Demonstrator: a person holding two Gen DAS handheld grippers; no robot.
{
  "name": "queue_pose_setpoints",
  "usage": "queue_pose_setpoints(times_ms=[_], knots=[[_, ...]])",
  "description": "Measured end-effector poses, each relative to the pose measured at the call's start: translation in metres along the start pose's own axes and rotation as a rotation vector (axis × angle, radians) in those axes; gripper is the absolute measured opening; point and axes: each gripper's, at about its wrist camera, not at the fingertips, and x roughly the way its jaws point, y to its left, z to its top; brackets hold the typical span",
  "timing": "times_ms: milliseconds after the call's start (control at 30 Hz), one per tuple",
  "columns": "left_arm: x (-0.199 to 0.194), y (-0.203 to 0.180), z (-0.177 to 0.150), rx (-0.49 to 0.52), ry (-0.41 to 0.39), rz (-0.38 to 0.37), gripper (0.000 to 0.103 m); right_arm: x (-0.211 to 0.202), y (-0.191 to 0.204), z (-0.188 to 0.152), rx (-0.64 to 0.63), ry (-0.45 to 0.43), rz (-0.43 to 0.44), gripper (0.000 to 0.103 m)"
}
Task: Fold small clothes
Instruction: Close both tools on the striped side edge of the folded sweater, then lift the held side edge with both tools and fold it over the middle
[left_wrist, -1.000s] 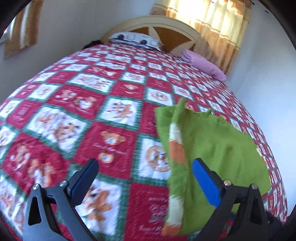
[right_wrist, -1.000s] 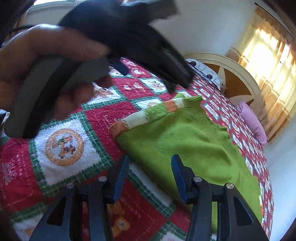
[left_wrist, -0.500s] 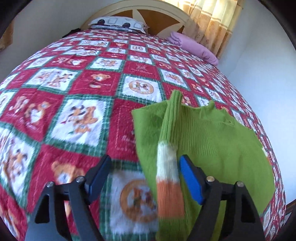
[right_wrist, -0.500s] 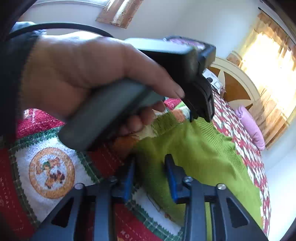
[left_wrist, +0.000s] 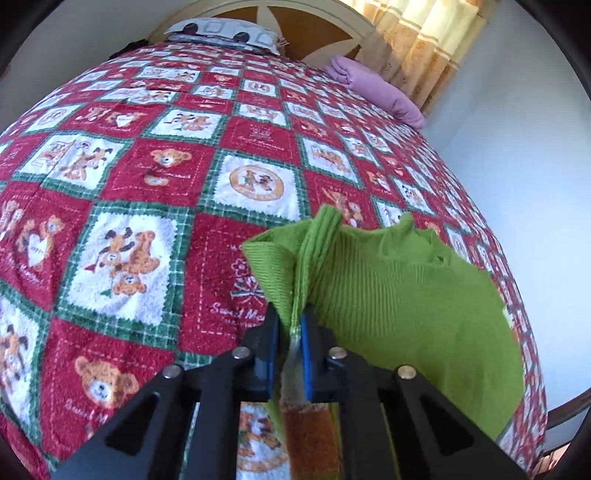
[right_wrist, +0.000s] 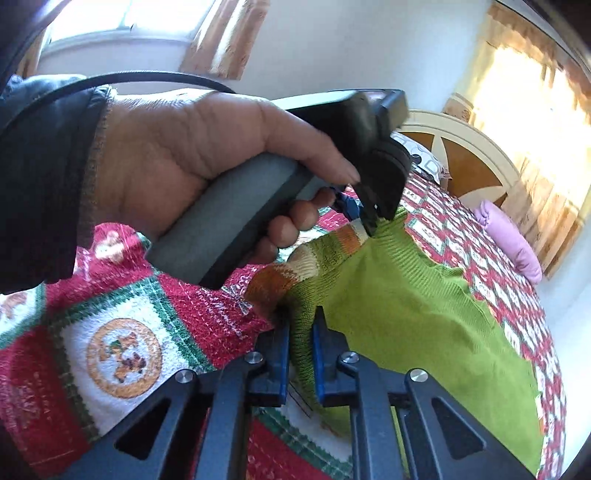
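Note:
A small green knitted sweater (left_wrist: 406, 295) (right_wrist: 424, 317) with a white and orange striped sleeve lies on the bed. My left gripper (left_wrist: 291, 317) is closing, its blue pads pinching the raised sleeve fold (left_wrist: 317, 240). In the right wrist view the left gripper (right_wrist: 365, 221) grips that sleeve near its striped part, held by a person's hand (right_wrist: 192, 162). My right gripper (right_wrist: 300, 332) is closing too, its pads pressing on the sweater's near edge.
The bed carries a red, white and green teddy-bear quilt (left_wrist: 147, 206). A patterned pillow (left_wrist: 221, 33) and a folded purple cloth (left_wrist: 376, 88) lie by the headboard (right_wrist: 465, 162). A wall runs along the bed's right side; curtains (left_wrist: 424, 40) hang behind.
Both grippers have gone from open to closed on the sweater. The left one came in over the sleeve and pinched it; the right one nipped the near edge.

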Motion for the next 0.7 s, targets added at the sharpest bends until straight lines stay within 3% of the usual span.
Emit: queue_pose_setpoints(times_ms=[233, 433, 700], knots=[[-0.022, -0.021, 0.008, -0.004, -0.022, -0.038, 0.011, -0.020, -0.043, -0.006, 0.170, -0.015, 0.060, 0.009], [-0.035, -0.049, 0.016, 0.002, -0.053, -0.058, 0.011, -0.031, -0.064, -0.012, 0.243, -0.033, 0.070, 0.009], [-0.040, -0.066, 0.020, -0.064, -0.069, -0.071, 0.011, -0.045, -0.087, -0.024, 0.378, -0.052, 0.128, 0.008]])
